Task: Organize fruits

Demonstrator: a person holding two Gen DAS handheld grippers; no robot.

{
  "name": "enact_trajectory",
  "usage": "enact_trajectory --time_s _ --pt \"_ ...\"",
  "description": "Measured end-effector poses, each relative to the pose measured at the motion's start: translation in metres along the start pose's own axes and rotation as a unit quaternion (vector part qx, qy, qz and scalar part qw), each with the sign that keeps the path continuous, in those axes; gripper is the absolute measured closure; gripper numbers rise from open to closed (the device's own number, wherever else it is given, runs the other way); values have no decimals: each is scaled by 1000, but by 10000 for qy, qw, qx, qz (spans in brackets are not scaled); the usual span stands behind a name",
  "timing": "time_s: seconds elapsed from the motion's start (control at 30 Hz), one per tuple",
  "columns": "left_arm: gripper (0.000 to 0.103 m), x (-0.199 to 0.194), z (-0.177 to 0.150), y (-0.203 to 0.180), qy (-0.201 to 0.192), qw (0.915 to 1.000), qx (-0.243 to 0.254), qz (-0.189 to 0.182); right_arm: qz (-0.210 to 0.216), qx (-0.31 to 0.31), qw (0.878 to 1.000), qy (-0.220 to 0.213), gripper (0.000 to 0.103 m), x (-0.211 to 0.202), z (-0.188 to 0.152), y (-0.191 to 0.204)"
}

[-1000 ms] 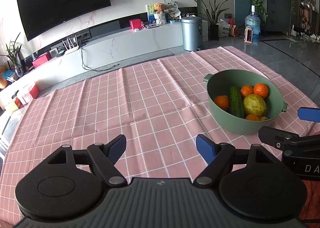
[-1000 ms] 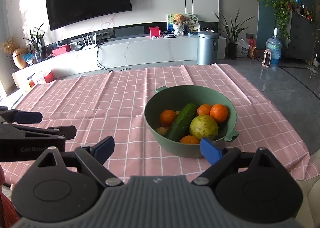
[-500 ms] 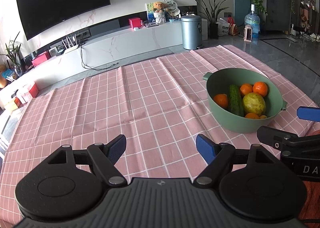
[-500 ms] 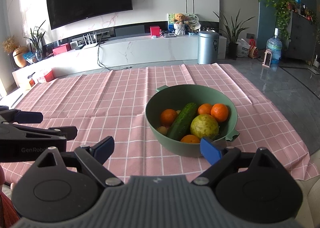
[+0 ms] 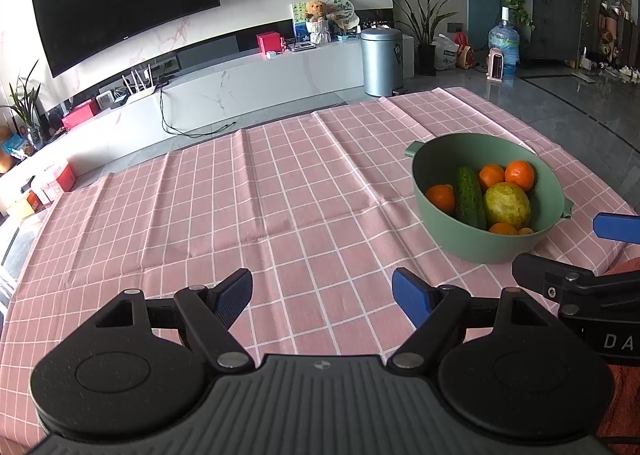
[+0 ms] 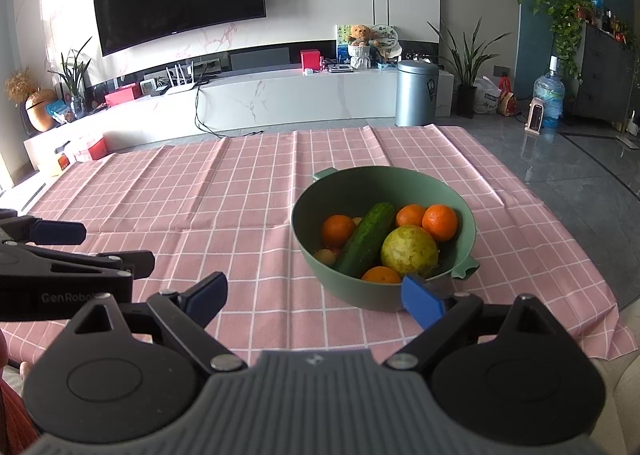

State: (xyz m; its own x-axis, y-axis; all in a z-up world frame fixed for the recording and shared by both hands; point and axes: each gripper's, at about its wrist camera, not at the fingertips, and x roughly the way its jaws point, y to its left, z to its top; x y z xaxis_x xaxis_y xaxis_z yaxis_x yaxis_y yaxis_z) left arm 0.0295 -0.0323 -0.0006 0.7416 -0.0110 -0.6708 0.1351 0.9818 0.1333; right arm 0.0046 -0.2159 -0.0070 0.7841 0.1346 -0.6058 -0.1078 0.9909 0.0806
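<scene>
Fruit piled in a green bowl, both grippers spread and holding nothing.

Bowl sits on the pink checked tablecloth, toward the right side of the table; in it lie a cucumber, a large yellow-green round fruit, perhaps a guava or pear, several oranges and a small yellowish fruit that is half hidden. The right gripper hovers just short of the bowl's near wall, jaws wide apart; the left gripper hangs over bare cloth well to the bowl's left, likewise released. The scene fits fruit gathered in as well as fruit waiting to be sorted out, so no move is settled. For any pick, round fruit would want a centred, gentle squeeze; the cucumber leans on its neighbours and could roll them.
</scene>
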Motion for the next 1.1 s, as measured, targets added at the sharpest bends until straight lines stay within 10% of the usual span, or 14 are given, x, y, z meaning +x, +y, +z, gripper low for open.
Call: enact_trajectory --time_s 1.1 --pt "10 -2 2 6 78 10000 -20 -9 0 -26 10000 34 11 1 1 -1"
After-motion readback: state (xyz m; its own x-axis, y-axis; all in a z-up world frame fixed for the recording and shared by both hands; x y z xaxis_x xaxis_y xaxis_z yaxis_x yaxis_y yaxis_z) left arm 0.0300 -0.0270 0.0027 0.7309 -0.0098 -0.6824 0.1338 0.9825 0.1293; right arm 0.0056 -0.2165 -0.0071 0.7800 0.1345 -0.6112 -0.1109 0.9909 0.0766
